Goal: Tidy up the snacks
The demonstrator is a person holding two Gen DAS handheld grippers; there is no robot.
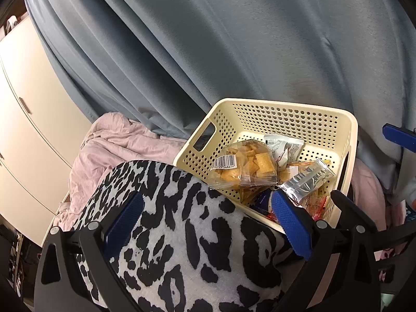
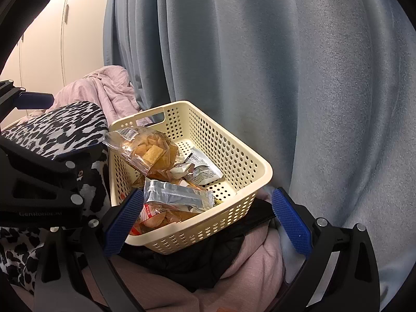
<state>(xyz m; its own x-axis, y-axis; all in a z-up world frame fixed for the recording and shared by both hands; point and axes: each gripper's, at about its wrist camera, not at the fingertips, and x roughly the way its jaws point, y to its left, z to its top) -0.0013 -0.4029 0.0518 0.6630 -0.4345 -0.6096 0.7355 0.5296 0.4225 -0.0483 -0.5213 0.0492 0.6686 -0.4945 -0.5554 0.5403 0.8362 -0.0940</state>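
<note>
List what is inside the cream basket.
In the basket: a clear cracker bag on top, a silver packet, a white packet, orange-red wrappers. Anything beneath is covered.

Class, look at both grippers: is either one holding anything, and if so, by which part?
Nothing is held. The left gripper and right gripper both have open jaws; the snacks lie loose in the basket.

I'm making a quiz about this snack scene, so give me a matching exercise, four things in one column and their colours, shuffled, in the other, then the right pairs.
Things:
1. basket
2. curtain
3. gripper pads
4. blanket

Colours:
A. blue
B. pink
C. cream
D. grey-blue

Pairs: 1-C, 2-D, 3-A, 4-B
</note>
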